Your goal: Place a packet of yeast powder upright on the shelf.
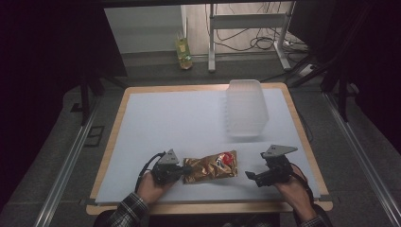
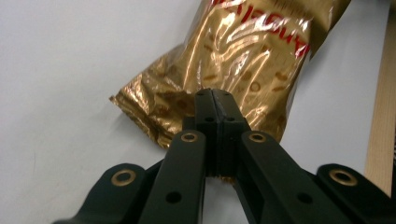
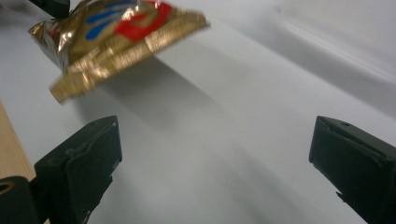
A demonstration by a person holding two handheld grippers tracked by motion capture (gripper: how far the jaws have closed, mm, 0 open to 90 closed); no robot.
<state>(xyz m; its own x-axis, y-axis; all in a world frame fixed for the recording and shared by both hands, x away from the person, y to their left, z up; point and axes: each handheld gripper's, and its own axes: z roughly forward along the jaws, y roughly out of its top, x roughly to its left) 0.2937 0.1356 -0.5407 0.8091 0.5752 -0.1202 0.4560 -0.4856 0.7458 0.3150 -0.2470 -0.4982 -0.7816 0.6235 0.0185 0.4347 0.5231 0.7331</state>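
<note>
Your left gripper [image 1: 182,171] clamps the crimped end of the gold snack bag [image 1: 211,166], which extends straight ahead of its jaws. Your right gripper [image 1: 253,176], jaws wide, faces the bag's far end.

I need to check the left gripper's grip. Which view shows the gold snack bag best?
The left gripper view: the jaws stand shut on the gold snack bag's crimped end. The high view gives its place; the right gripper view shows its far end.

High view overlooks the table; both gripper views closely share the gold bag [image 1: 210,166].
</note>
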